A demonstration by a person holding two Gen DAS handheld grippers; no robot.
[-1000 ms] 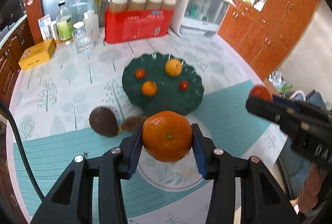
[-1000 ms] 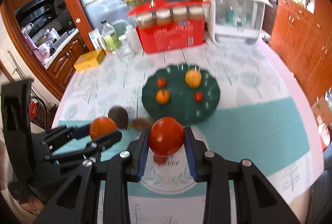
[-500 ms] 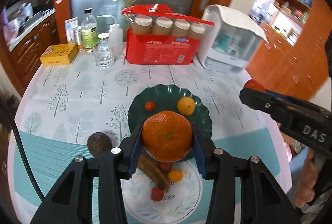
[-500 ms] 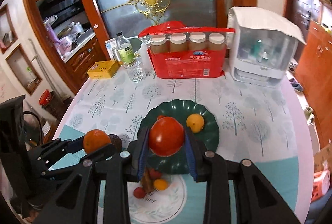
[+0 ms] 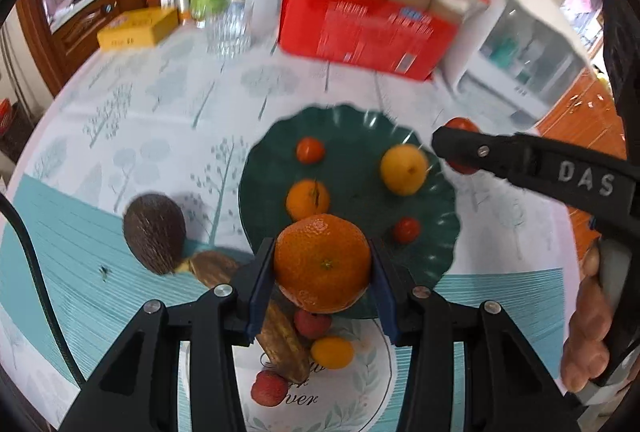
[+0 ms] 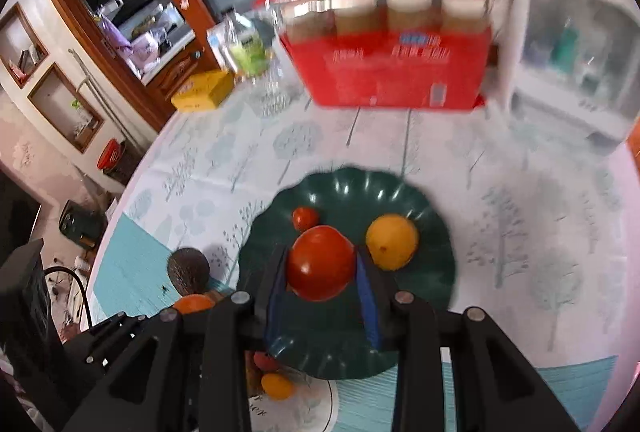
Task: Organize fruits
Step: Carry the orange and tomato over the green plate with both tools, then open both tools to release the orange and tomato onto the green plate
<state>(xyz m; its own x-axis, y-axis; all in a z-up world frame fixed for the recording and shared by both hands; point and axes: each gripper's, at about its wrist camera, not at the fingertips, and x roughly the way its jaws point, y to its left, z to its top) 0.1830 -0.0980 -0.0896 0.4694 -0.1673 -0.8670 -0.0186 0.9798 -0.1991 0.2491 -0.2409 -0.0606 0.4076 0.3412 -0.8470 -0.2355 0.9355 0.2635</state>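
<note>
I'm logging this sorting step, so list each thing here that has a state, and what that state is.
left gripper: shut on the orange.
orange: held above the green plate's near edge.
right gripper: shut on the tomato.
tomato: held over the green plate.
green plate: holds four small fruits.
white plate: holds a few fruits.
avocado: lying on the tablecloth.

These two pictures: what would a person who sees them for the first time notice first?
First, the two held fruits: the left gripper is shut on a big orange, and the right gripper on a red tomato, both above the near part of the green plate. That plate, mid-table, holds four small fruits. Behind it stands a bright red pack of jars.
</note>
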